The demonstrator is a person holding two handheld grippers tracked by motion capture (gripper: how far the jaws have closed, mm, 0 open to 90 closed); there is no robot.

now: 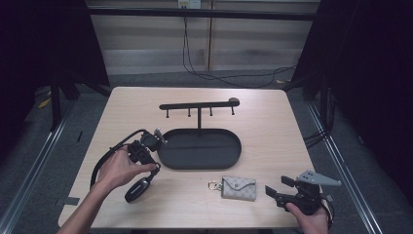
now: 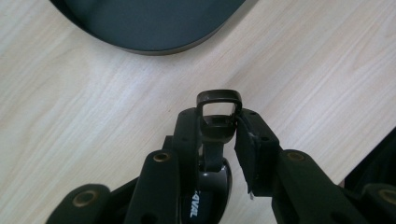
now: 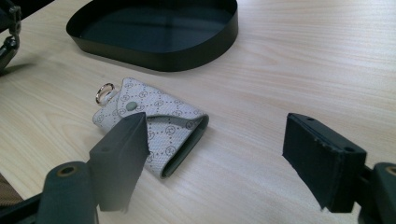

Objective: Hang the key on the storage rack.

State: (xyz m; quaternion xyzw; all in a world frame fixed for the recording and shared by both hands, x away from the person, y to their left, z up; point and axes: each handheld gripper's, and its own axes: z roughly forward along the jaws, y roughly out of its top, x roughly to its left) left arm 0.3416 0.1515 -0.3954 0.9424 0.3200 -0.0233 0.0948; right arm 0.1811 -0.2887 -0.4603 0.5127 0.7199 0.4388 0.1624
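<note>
Left tongs [image 2: 219, 135] clamp key fob [image 1: 139, 189] loop-end — long axis along jaws.

White letters "AVAL", partly hidden, on the black key fob [image 2: 210, 186]

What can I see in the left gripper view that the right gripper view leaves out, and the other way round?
The left gripper view looks along the left gripper, its fingers shut on a dark key fob with a metal loop at its top end.

The right gripper view looks along the open right gripper, with a patterned key pouch and its metal ring lying on the table just ahead of the left finger.

Both share the pale wooden table and the black oval tray.
</note>
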